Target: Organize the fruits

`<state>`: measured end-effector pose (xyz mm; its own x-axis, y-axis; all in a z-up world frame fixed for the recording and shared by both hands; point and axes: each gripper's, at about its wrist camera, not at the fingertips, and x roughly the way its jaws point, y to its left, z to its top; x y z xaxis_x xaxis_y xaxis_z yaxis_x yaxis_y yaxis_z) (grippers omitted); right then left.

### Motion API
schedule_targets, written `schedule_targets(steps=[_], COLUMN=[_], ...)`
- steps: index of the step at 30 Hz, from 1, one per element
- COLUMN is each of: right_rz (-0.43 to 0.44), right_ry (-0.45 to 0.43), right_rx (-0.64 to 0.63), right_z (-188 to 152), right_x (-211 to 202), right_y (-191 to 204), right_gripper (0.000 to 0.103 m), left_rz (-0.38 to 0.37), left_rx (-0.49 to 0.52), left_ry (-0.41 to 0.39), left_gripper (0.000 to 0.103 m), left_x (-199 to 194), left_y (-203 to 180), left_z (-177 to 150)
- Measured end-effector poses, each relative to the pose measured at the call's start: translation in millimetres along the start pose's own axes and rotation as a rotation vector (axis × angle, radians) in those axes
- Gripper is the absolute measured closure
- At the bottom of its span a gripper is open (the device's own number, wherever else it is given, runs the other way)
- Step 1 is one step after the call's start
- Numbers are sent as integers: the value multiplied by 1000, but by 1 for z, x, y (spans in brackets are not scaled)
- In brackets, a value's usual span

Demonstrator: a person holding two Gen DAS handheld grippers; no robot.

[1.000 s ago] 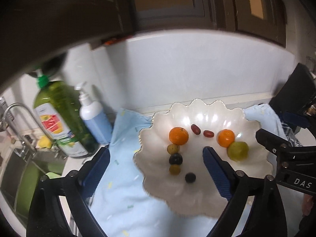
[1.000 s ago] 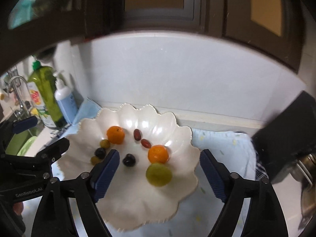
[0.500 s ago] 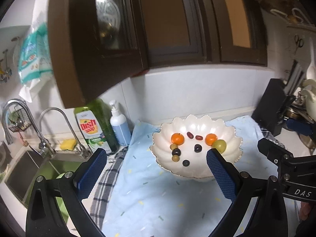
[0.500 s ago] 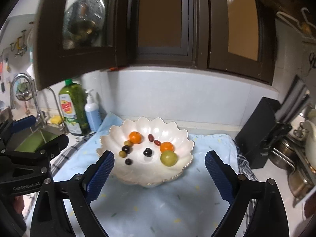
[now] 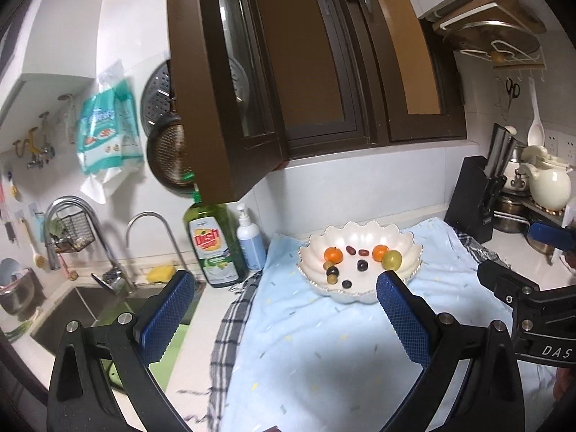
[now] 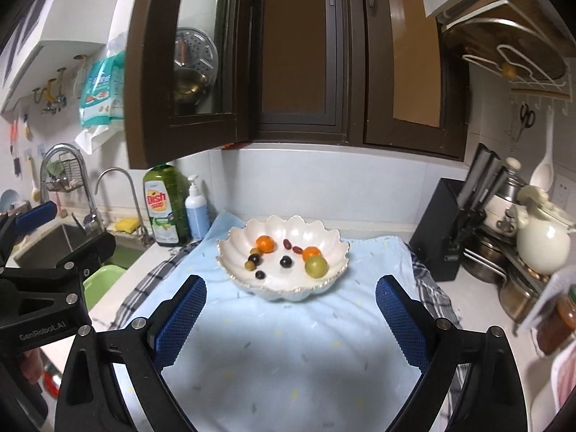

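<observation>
Both tongs — left [image 5: 284,293], right [image 6: 289,297] — stood wide and empty, the right's jaws having just widened; ahead, the bowl [image 6: 333,243] rim hid its near inside, small dark fruits [image 6: 286,261] unidentifiable.

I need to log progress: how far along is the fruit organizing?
Done: every visible fruit sits in the scalloped bowl, like the oranges and the green fruit. In hand: nothing; left gripper and right gripper are open. No loose fruit is visible.
</observation>
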<state>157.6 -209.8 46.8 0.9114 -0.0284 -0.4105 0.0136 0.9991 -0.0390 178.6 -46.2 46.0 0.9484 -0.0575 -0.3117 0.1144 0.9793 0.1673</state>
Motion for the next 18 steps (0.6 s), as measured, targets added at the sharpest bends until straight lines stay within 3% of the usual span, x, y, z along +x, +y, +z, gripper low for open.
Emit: schedule_targets(steps=[18], right_rz=[-24], right_ry=[-58], right_rx=[23], right_z=[-49], right_x=[-124], right_y=[31], right_gripper=[7], left_rz=[-72], left_rx=[5], left_ry=[-6], left_gripper=[0], left_x=[-117], left_y=[16], left_z=[-45])
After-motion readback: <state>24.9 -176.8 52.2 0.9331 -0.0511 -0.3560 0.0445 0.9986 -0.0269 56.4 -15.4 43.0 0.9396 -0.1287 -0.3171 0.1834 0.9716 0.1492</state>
